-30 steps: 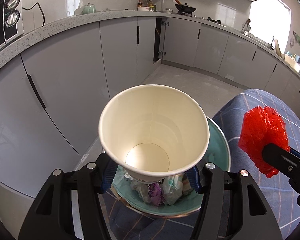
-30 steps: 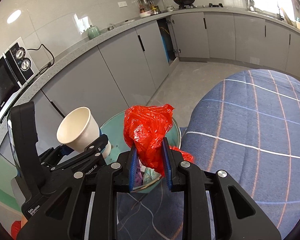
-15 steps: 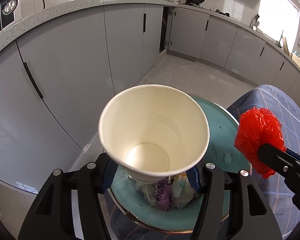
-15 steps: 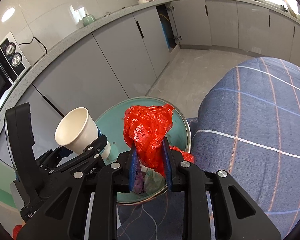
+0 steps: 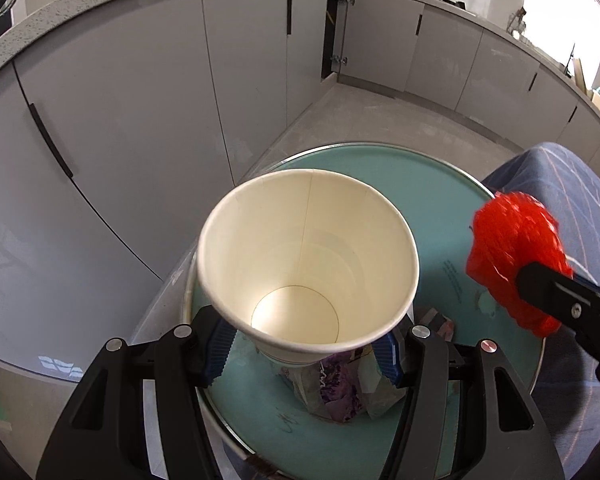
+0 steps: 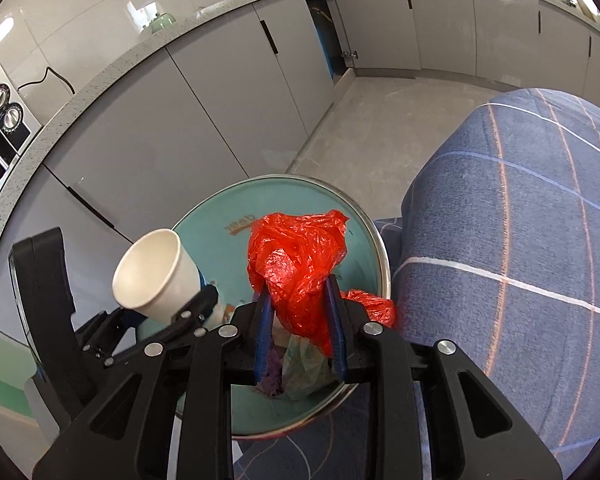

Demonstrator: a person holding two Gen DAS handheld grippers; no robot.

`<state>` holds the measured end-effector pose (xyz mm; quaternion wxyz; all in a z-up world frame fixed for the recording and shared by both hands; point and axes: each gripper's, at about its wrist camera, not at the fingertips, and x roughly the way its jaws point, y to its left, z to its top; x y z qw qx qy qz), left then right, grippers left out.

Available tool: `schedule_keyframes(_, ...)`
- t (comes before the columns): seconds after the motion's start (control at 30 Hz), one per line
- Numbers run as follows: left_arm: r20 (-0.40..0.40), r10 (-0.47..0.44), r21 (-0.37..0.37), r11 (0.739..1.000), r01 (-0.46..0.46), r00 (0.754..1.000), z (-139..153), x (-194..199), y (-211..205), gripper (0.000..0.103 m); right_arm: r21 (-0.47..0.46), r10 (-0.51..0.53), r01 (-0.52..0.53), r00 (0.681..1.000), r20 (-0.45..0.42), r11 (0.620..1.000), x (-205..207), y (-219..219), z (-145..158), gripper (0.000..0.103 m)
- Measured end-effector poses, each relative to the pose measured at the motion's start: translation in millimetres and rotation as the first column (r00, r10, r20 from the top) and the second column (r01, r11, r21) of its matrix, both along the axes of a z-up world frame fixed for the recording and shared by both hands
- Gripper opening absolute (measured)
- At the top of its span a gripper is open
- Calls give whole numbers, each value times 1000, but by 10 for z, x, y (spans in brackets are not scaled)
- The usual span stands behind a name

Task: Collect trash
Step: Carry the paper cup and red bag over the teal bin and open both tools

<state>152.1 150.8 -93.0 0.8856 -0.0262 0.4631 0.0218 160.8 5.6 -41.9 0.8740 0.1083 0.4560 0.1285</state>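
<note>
— Holding what, and where?
— Left gripper (image 5: 306, 354) clenched on white paper cup (image 5: 306, 256), mouth toward camera, above teal bin (image 5: 380, 168). Right gripper (image 6: 300, 324) clamping red plastic bag (image 6: 296, 256), over same bin, beside blue checked cloth (image 6: 520, 240).
— Any writing?
— Orange letters on bin wall (image 6: 240, 226), upside down, maybe "deer". Wrappers (image 5: 340, 392) at bottom.

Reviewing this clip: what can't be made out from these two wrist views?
- Left wrist view: the paper cup in the left tool hides most of the trash in the teal bin.
- Right wrist view: the red plastic bag in the right tool covers the bin's middle; its lettering is partly cut off.
- The bin's outside and base show in neither view.
</note>
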Motion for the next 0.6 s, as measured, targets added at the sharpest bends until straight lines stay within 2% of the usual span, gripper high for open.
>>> schedule_keyframes(0.13, -8, -4, 14, 1000, 4, 1000, -35, 21, -17, 59, 17, 8, -7, 1000, -20, 1000, 87, 11, -71, 30)
schedule_keyframes(0.27, -10, -3, 11, 1000, 3, 1000, -34, 20, -15, 59, 55, -3, 4, 1000, -11, 998, 84, -69, -44, 41)
schedule_keyframes(0.43, -11, -2, 13, 1000, 2, 1000, -6, 7, -46, 60, 73, -32, 30, 999, 25, 997, -33, -205, 89, 42)
schedule_keyframes(0.53, 5, -4, 16, 1000, 4, 1000, 71, -35, -89, 77, 85, -68, 64, 996, 50, 994, -139, -322, 177, 42)
schedule_keyframes(0.6, 35, -13, 30, 999, 12, 999, 161, -90, -133, 81, 98, -100, 93, 992, 71, 991, -225, -408, 236, 42)
